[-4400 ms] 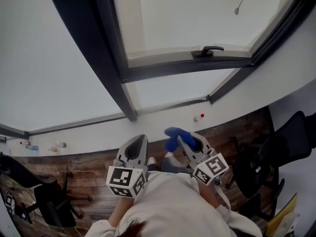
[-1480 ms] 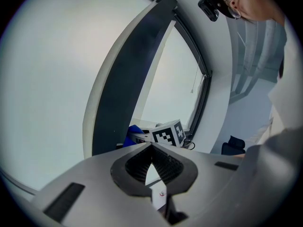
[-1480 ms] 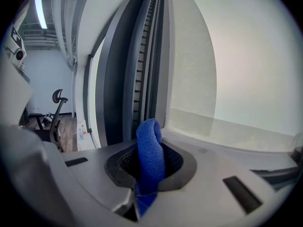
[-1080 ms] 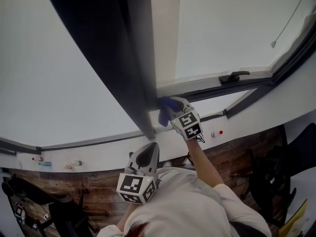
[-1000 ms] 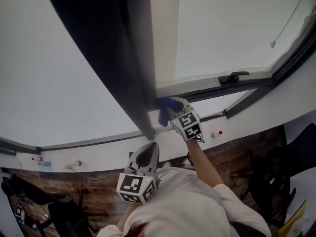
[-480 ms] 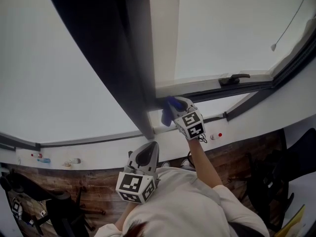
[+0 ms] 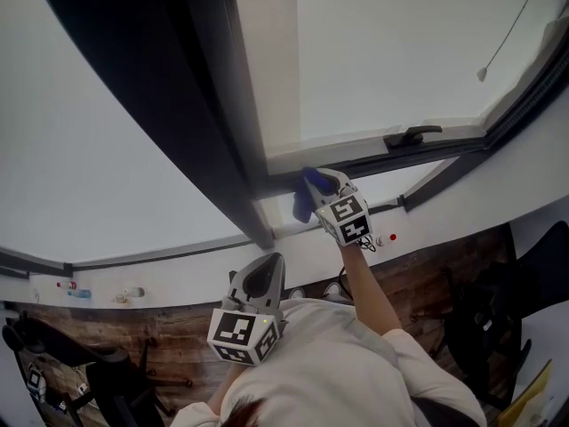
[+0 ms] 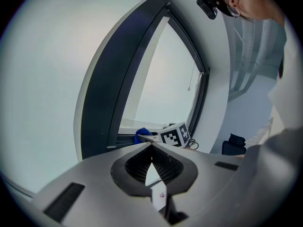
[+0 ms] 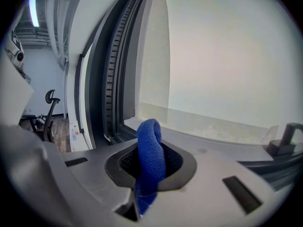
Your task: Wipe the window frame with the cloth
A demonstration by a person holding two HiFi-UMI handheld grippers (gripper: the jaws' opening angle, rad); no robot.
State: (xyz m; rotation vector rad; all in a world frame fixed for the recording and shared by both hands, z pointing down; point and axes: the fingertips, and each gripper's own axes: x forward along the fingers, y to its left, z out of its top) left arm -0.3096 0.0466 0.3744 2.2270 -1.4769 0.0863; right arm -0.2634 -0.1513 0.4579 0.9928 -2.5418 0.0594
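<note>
You're clamping the blue cloth (image 7: 303,201) in your right gripper (image 7: 318,185), working it at the window frame's (image 7: 373,160) lower corner. Your left gripper (image 7: 263,269) is hanging low, clenched and empty. Most of the frame likely remains.

We get strong daylight thru the window panes (image 7: 391,52), blown out to flat white, no detail. Window frame (image 7: 178,87) reads near black against it. Floor (image 7: 169,327) is dim. Both gripper views: heavy fisheye bend, dark vignette at corners, nearest surfaces slightly soft.
</note>
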